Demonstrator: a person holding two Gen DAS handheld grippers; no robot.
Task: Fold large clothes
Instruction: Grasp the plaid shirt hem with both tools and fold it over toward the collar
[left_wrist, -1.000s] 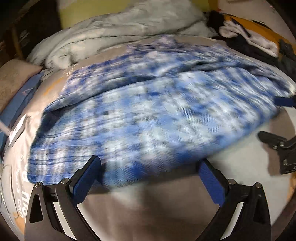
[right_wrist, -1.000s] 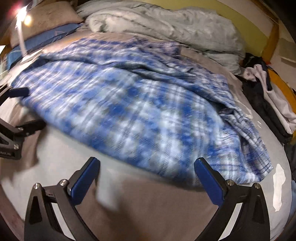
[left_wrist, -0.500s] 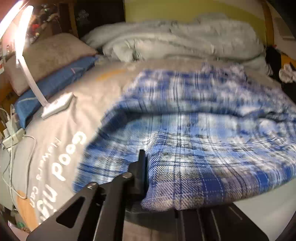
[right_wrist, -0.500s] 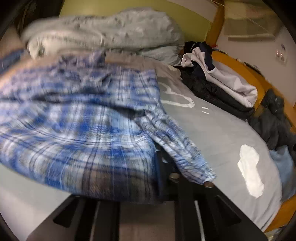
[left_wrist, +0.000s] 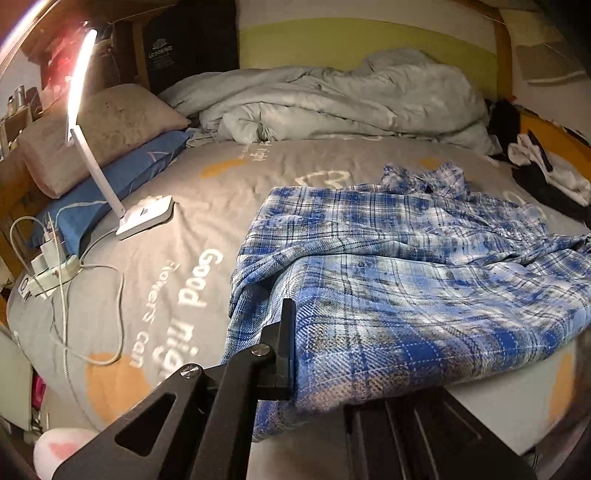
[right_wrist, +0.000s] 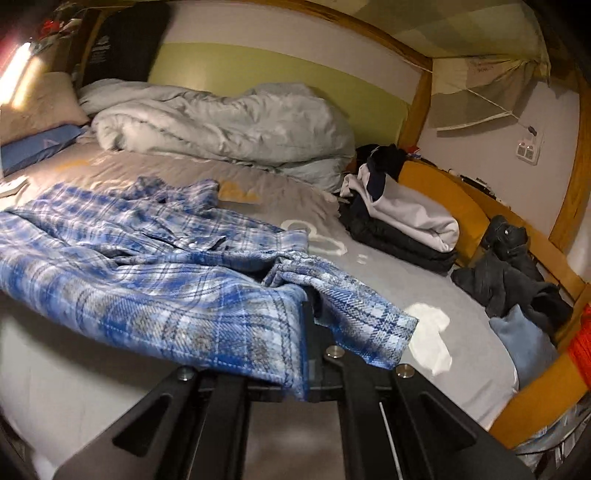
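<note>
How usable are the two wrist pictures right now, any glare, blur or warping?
Left wrist: the desk lamp flares at top left, the plaid shirt is sharp, and fisheye bends the bed edges. Right wrist: glare only at the far left edge, the shirt's hem slightly soft near the claw, background clear.

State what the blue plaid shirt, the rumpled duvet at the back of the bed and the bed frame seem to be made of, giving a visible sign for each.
Plaid shirt: probably soft brushed cotton flannel; matte, with a fuzzy woven check.
Duvet: padded pale grey fabric, likely a filled quilt; puffy, with deep folds.
Bed frame: looks like varnished wood; warm orange with a slight sheen.
</note>
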